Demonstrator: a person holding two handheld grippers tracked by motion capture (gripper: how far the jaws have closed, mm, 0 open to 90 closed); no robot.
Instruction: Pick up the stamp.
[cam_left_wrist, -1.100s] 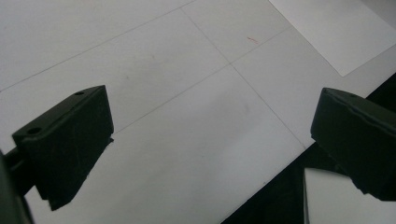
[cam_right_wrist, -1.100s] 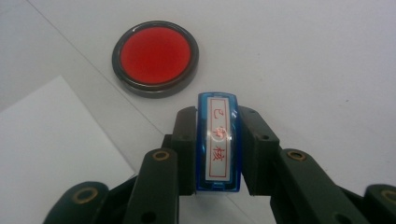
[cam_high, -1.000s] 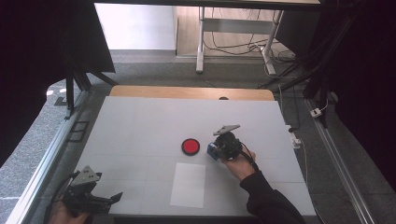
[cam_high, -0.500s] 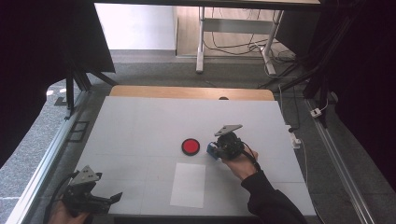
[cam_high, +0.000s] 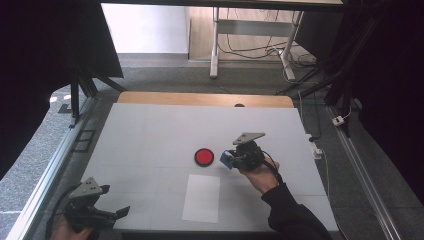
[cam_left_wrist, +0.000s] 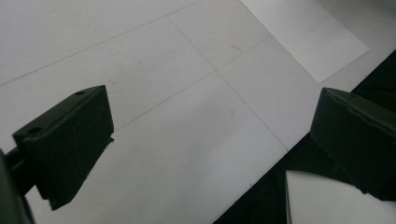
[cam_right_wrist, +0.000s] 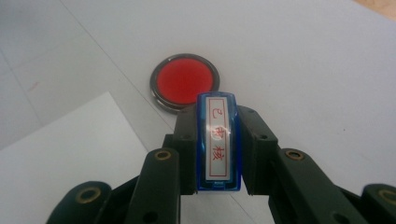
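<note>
Compared with a second ago, the right hand-held gripper (cam_high: 229, 159) is sitting a little lower and nearer the person, having drifted slightly toward the near edge of the counter (cam_high: 150, 130); the left hand-held gripper (cam_high: 117, 212) is staying where it was at the near left corner.

The right hand-held gripper (cam_right_wrist: 217, 154) is clenching a blue stamp (cam_right_wrist: 218, 142), its jaws pressing on both long sides. The stamp's white label with red characters is facing the camera in the right gripper view. In the high view the stamp (cam_high: 226, 159) is hovering just right of the red ink pad (cam_high: 203, 156), close to it but apart.

The left hand-held gripper (cam_left_wrist: 205, 140) is hanging released, its jaws standing wide apart with bare counter between them.

A white sheet of paper (cam_high: 201, 198) is lying flat on the counter, near the ink pad on the person's side. In the right gripper view the ink pad (cam_right_wrist: 184, 82) is lying just beyond the stamp, partly covered by its top end, with the paper (cam_right_wrist: 70, 154) to its lower left.
</note>
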